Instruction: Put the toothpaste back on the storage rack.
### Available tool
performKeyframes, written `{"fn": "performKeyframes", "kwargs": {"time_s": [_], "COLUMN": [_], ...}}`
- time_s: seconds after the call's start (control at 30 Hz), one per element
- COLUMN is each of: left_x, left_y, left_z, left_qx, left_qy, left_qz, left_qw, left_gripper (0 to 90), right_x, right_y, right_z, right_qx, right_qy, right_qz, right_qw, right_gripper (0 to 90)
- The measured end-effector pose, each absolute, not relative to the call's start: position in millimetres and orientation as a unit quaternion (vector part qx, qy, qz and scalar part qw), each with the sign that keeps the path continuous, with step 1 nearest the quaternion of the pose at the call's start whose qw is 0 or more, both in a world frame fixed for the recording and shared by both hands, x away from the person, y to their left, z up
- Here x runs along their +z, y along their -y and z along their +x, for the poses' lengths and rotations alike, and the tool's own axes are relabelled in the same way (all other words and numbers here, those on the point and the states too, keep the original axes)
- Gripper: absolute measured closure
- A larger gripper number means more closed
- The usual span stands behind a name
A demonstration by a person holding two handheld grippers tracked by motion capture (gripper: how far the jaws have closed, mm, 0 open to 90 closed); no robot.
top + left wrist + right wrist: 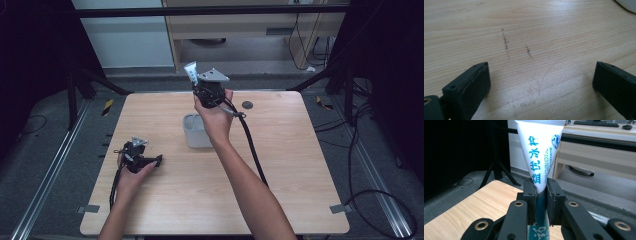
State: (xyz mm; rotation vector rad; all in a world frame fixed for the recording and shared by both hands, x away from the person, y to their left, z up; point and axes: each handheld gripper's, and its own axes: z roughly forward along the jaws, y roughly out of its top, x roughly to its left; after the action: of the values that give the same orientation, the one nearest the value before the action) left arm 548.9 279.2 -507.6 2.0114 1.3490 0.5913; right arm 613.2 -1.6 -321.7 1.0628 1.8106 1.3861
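Above the white cup (195, 131), right gripper (202, 85) jaws clamping toothpaste tube (539, 152), left gripper (541, 82) jaws wide apart

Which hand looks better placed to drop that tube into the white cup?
The right. Its gripper already clamps the toothpaste tube, held above the table beyond the white cup. The left gripper rests near the table's left edge, jaws open over bare wood, holding nothing.

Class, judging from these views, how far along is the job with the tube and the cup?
Done: the right gripper has clamped the tube and holds it above the table. In hand: carrying it near the cup. Left: probably setting it in the cup. The left gripper rests open.
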Motion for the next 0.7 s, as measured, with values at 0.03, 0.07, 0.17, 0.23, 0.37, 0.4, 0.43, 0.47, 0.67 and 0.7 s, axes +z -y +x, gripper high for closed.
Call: {"fn": "performKeyframes", "kwargs": {"time_s": [0.03,0.07,0.17,0.23,0.37,0.4,0.43,0.47,0.67,0.7], "left_x": [-508,-508,-508,-508,-508,-508,-508,-508,-507,-507], "left_y": [-279,-279,-279,-279,-279,-279,-279,-279,-279,-279], "left_z": [549,549,549,549,549,549,549,549,549,549], "left_qx": [0.224,0.224,0.224,0.224,0.224,0.224,0.224,0.224,0.224,0.224], "left_qy": [-0.513,-0.514,-0.514,-0.513,-0.513,-0.513,-0.513,-0.513,-0.513,-0.513], "left_qz": [0.764,0.764,0.764,0.765,0.765,0.765,0.765,0.765,0.765,0.765], "left_qw": [0.319,0.319,0.319,0.319,0.318,0.318,0.318,0.318,0.318,0.318], "left_gripper": [0.7,0.7,0.7,0.7,0.7,0.7,0.7,0.7,0.7,0.7], "right_x": [-324,-327,-335,-340,-350,-352,-355,-357,-368,-370], "right_y": [2,2,2,1,2,2,3,4,3,2], "right_z": [613,614,616,616,615,615,616,616,617,617], "right_qx": [0.525,0.525,0.521,0.522,0.516,0.515,0.513,0.513,0.509,0.508], "right_qy": [-0.684,-0.684,-0.686,-0.686,-0.69,-0.69,-0.691,-0.691,-0.693,-0.695], "right_qz": [0.404,0.404,0.405,0.406,0.407,0.409,0.411,0.413,0.415,0.414], "right_qw": [0.306,0.305,0.306,0.302,0.303,0.303,0.301,0.299,0.297,0.296], "right_gripper": [79.5,79.5,79.5,79.5,79.5,79.5,79.5,79.5,79.4,79.4]}}
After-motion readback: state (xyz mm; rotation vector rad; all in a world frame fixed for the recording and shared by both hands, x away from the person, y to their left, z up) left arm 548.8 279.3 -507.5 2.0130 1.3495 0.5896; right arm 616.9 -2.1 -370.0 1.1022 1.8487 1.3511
